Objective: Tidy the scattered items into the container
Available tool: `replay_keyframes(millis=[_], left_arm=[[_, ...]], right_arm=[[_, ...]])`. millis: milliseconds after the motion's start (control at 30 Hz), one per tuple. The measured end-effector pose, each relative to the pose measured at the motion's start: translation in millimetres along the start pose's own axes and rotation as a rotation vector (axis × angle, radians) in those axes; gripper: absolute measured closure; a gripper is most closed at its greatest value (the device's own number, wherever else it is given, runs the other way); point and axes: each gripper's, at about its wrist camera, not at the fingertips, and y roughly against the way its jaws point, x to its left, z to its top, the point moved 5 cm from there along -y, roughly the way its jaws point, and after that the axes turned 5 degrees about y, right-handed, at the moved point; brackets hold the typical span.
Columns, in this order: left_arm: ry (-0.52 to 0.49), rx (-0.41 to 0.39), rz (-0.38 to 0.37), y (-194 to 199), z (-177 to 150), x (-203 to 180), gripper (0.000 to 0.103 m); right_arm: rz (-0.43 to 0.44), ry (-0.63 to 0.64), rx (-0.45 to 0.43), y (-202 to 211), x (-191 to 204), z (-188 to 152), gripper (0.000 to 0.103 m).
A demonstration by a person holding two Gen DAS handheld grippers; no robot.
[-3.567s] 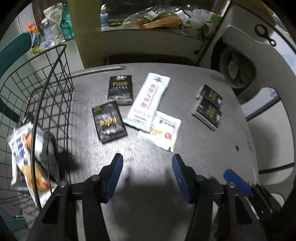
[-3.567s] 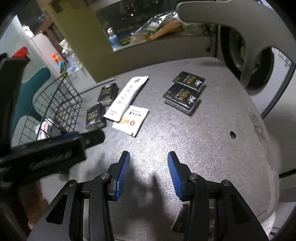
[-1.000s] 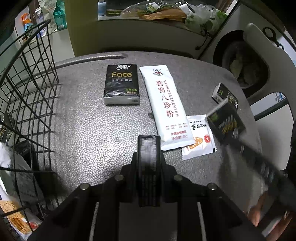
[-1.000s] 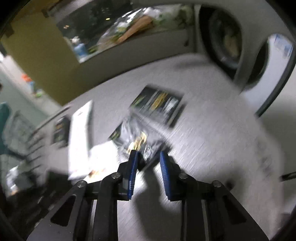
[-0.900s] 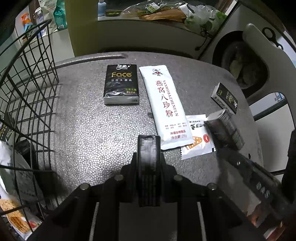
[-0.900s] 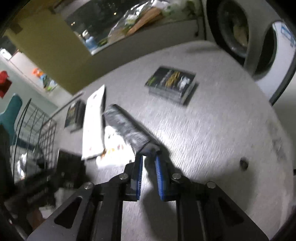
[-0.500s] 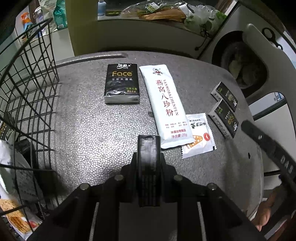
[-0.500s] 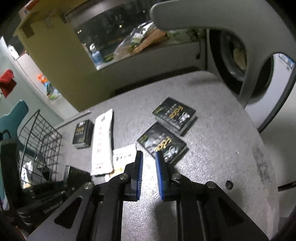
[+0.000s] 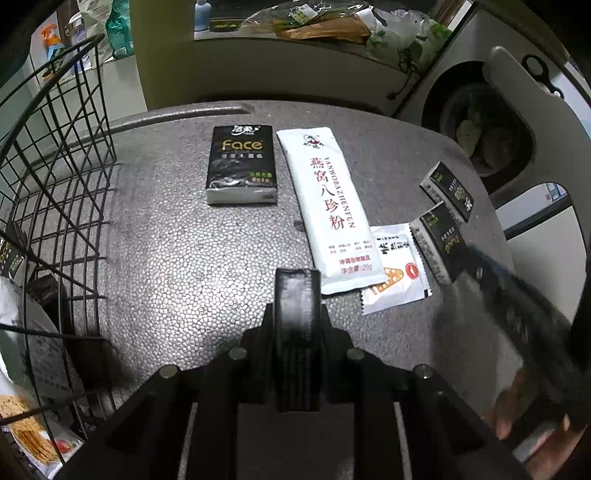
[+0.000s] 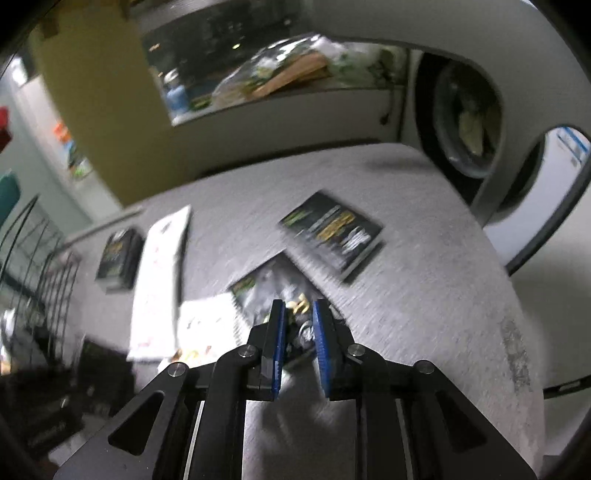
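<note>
**Basket part-filled, five items still on the table**

Left wrist view: my left gripper (image 9: 296,291) hangs over the table (image 9: 177,258) with its jaws pressed together on nothing. The wire basket (image 9: 55,192) stands at the table's left edge, and I can see a few packets already inside it, low on the left, so some of the tidying looks done. Left on the surface are a black Face tissue pack (image 9: 241,164), a long white sachet (image 9: 330,208) just beside it, a small white sachet (image 9: 397,267) partly under the long one's near end, and two more black packs on the right: the nearer black pack (image 9: 439,240) and the farther black pack (image 9: 447,190). My right gripper comes in blurred from the lower right, its tip at the nearer pack, with a hand (image 9: 532,424) behind it.

Right wrist view: this frame is smeared by motion. My right gripper (image 10: 298,321) has its blue pads a narrow gap apart and its jaws are opening; the nearer black pack (image 10: 266,286) sits between and just ahead of them, and I cannot tell whether the pads press it. I judge this pack is the one in hand.

The table is a grey, pebbled foam-like top. Beyond it are a cluttered ledge (image 9: 314,26), a yellow wall and a washing machine (image 9: 476,122) on the right
</note>
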Motion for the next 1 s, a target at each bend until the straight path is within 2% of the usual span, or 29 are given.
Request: replay_keyframes(millis=[67, 133, 233, 333, 433, 600, 633, 700, 767, 867, 1000], left_arm=[[0.002, 0.001, -0.001, 0.3, 0.0, 0.8, 0.083], [0.002, 0.001, -0.002, 1.1, -0.5, 2.9, 0.083], [0.0, 0.002, -0.003, 1.0, -0.3, 4.6, 0.083], [0.001, 0.007, -0.006, 2.4, -1.9, 7.6, 0.083], [-0.001, 0.007, -0.006, 2.9, -3.1, 9.1, 0.083], [0.003, 0.006, -0.003, 2.5, -2.1, 9.4, 0.083], [0.002, 0.005, -0.002, 2.1, -1.7, 7.8, 0.083], [0.003, 0.005, -0.004, 1.4, -1.2, 7.2, 0.083], [0.008, 0.007, -0.009, 0.4, -0.9, 5.5, 0.083], [0.011, 0.007, -0.013, -1.3, -0.3, 5.2, 0.083], [0.007, 0.008, -0.016, -3.1, 0.6, 4.7, 0.083]], right_arm=[[0.098, 0.002, 0.047, 6.9, 9.7, -9.4, 0.085], [0.185, -0.005, 0.054, 16.3, 14.6, -14.1, 0.085], [0.12, -0.025, -0.014, 29.2, 2.8, -5.1, 0.085], [0.086, -0.057, -0.012, 19.0, -10.4, 1.9, 0.085], [0.1, -0.095, 0.003, 0.3, -15.9, 2.1, 0.085], [0.104, -0.067, 0.001, -4.7, -5.6, 7.0, 0.084], [0.097, -0.057, 0.0, -5.9, -1.9, 8.5, 0.082], [0.084, -0.028, 0.0, -7.3, 7.5, 11.7, 0.072], [0.09, 0.016, -0.007, -7.7, 18.6, 14.2, 0.046], [0.052, 0.032, -0.021, -12.4, 24.5, 16.7, 0.041], [0.008, 0.024, -0.01, -18.9, 18.3, 21.8, 0.041]])
